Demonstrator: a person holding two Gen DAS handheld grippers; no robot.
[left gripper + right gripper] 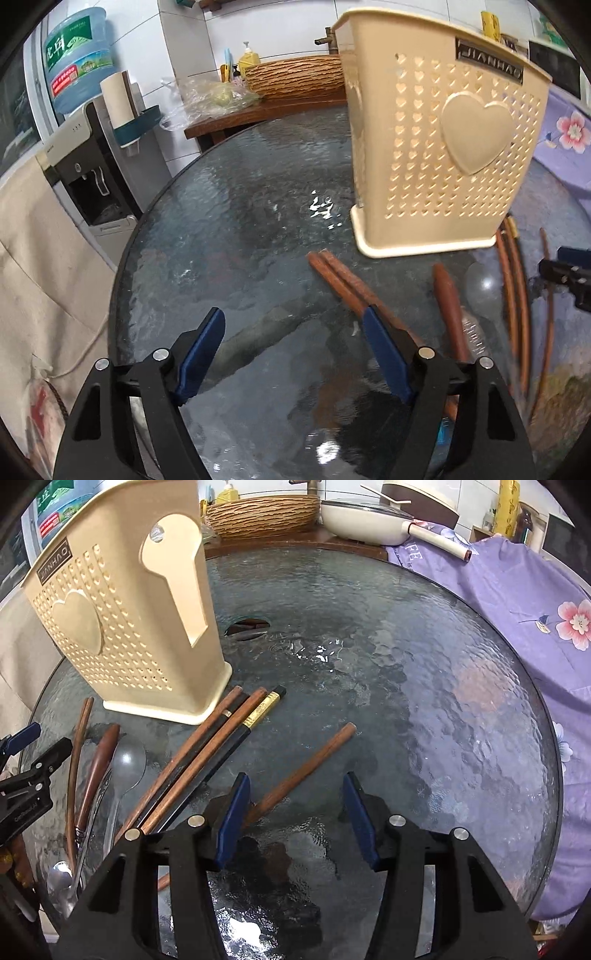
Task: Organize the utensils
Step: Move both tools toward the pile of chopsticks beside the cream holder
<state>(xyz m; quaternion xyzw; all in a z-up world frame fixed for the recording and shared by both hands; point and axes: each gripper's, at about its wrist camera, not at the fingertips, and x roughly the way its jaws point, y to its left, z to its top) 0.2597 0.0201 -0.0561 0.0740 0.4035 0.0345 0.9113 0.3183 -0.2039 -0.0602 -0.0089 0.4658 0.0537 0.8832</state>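
Note:
A beige perforated utensil holder (439,147) with a heart on its front stands on the round glass table (236,229); it also shows in the right wrist view (122,627). Brown chopsticks (347,288) lie in front of it, passing under my left gripper's right finger. My left gripper (293,325) is open and empty above the glass. In the right wrist view several chopsticks (207,753) fan out beside the holder, one lone chopstick (306,768) lies by my open, empty right gripper (295,786). Spoons (125,764) and a wooden-handled utensil (98,768) lie left.
A purple floral cloth (517,620) covers the table's right side. A wicker basket (262,513), white pan (369,520) and plastic bag (210,96) sit on a wooden counter behind. A water dispenser (92,155) stands left. The left gripper shows at the right view's left edge (22,775).

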